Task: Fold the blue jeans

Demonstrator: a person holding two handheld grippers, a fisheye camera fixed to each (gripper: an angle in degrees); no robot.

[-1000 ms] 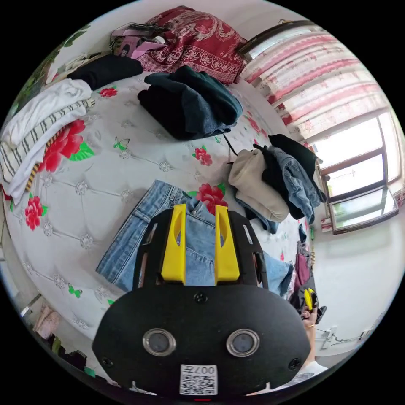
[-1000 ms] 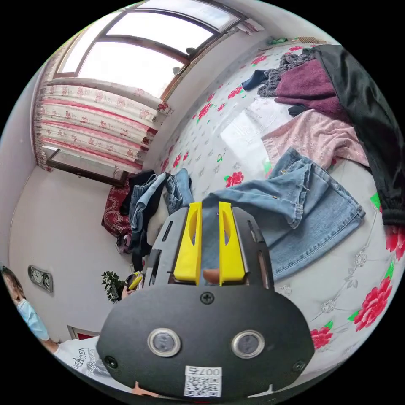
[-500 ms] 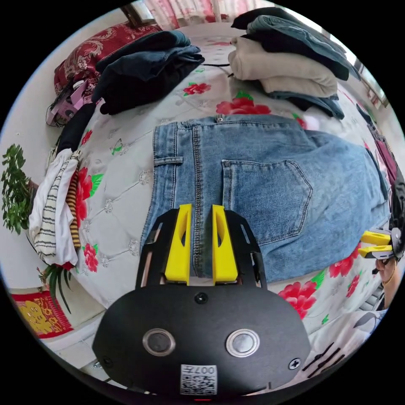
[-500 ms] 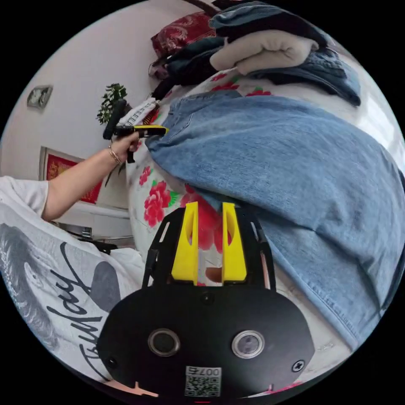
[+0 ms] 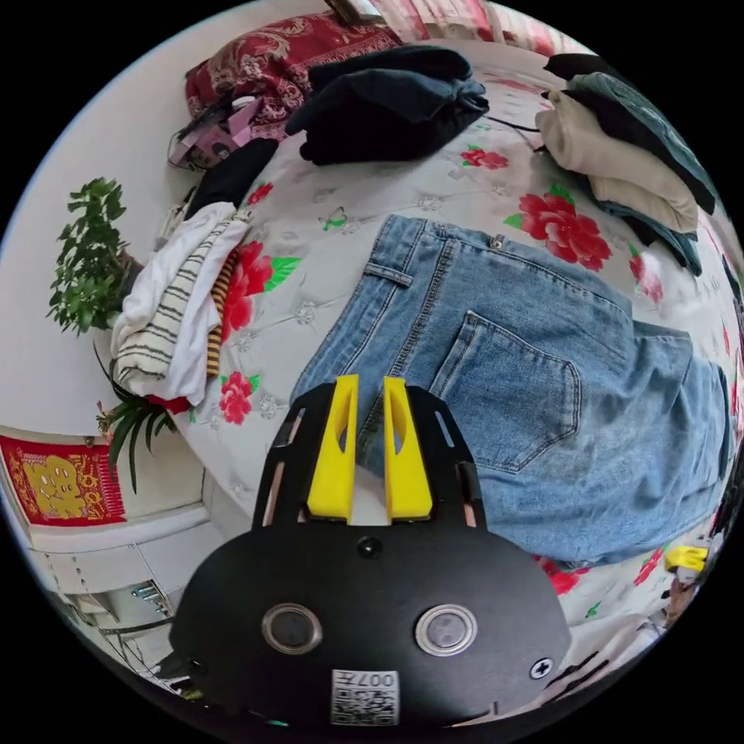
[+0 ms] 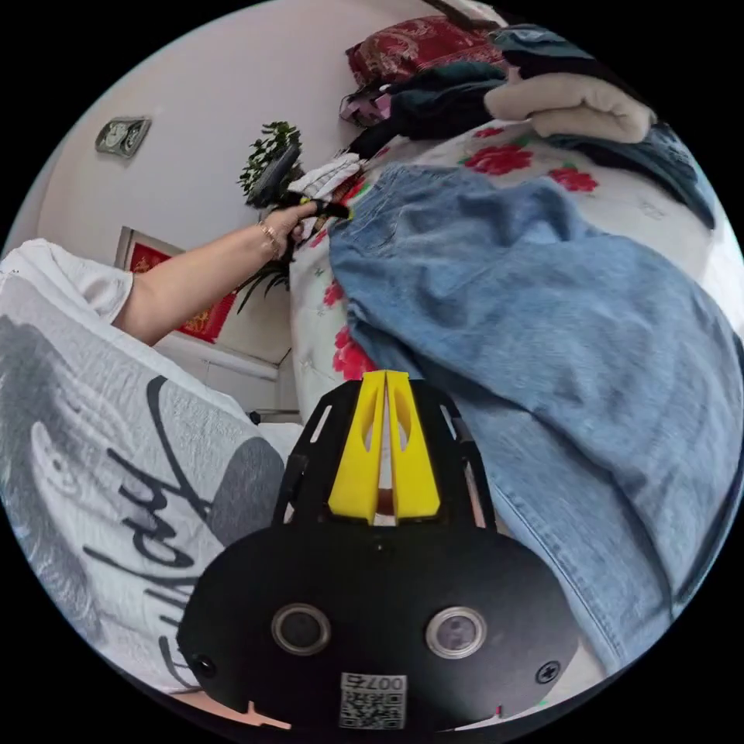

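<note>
The blue jeans (image 5: 511, 364) lie spread flat on the flowered bed cover, back pocket up, waistband toward the pillows. My left gripper (image 5: 366, 381) hovers at the near side edge of the seat, jaws a little apart and nothing pressed between them. In the right gripper view the jeans (image 6: 542, 310) stretch away across the bed. My right gripper (image 6: 385, 374) is shut at the near denim edge; I cannot tell whether cloth is pinched. The left gripper (image 6: 345, 211), in a hand, sits by the waistband corner. The right gripper (image 5: 686, 556) shows as a yellow tip at the picture's rim.
On the bed (image 5: 310, 232) are a dark folded pile (image 5: 387, 101), a beige-and-dark pile (image 5: 628, 163) and striped white clothes (image 5: 174, 310). A red pillow (image 5: 271, 54) lies behind them. A plant (image 5: 89, 248) stands beside the bed. A person's arm (image 6: 201, 271) and white printed shirt (image 6: 93, 434) are close.
A second ago both grippers held the jeans up; now the jeans lie flat. The right jaws have closed since half a second ago. Both cameras have swung.
</note>
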